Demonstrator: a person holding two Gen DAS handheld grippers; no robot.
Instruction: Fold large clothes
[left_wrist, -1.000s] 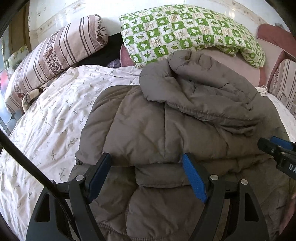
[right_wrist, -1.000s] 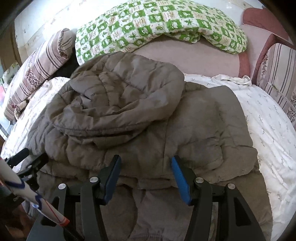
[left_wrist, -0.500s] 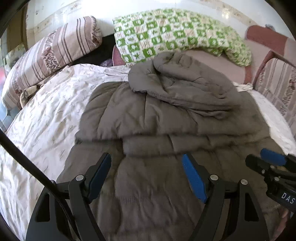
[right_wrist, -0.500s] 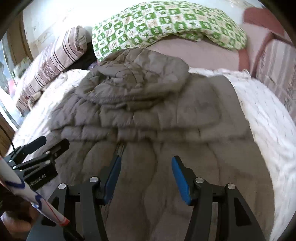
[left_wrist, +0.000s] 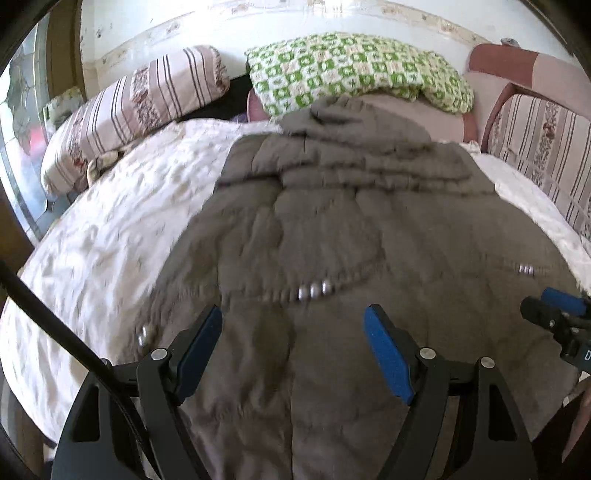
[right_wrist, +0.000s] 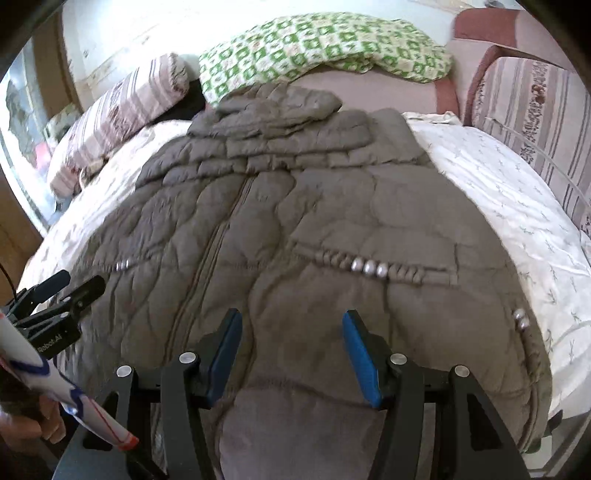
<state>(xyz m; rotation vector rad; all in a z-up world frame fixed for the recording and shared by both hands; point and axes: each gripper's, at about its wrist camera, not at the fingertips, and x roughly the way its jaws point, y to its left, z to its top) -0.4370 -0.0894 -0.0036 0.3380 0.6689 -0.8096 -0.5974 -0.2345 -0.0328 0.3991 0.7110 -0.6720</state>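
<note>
Hovering both at the near hem, I see the left hand-held gripper (left_wrist: 293, 350) and right hand-held gripper (right_wrist: 291, 356) spread apart, empty. The puffy jacket (right_wrist: 295, 229) lies flat on the bed (right_wrist: 517, 206); a shallow pinch could slip off its slick padding.

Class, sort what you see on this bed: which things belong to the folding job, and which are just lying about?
Belongs to the job:
grey-brown quilted padded coat
left tongs
right tongs

Just lying about:
green-and-white checked blanket
striped floral pillow
white floral bedsheet
</note>
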